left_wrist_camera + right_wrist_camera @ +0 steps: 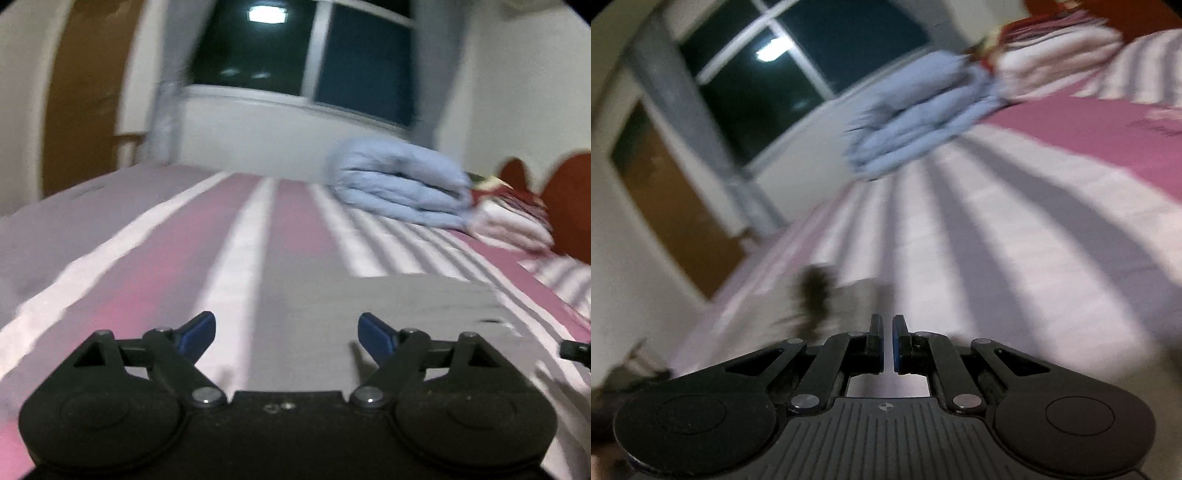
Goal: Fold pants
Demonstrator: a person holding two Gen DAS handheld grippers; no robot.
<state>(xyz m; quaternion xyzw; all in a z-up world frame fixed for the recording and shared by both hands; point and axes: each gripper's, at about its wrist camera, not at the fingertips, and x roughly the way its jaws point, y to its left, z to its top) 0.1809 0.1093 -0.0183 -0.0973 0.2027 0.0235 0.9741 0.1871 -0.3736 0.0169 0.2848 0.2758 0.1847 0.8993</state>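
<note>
Left wrist view showed the pants (388, 314) as a flat grey piece of cloth lying on the striped bed sheet (147, 266), just ahead and to the right of the left gripper (286, 334), whose jaws stood spread wide with nothing between them. The cloth looked smooth, with a straight far edge, so it may already have been folded at least once, though how many folds were done or left could not be told from these blurred pictures. In the right wrist view the right gripper (887, 341) had its jaws drawn nearly together with a thin gap; whether any cloth was pinched there could not be told, as only a dim grey patch lay in front of the fingertips. A folded blue quilt (399, 184) and a red and white pillow (509, 218) lay well apart at the head of the bed, under the dark window (303, 48). Nothing stood between the grippers and the garment.
</note>
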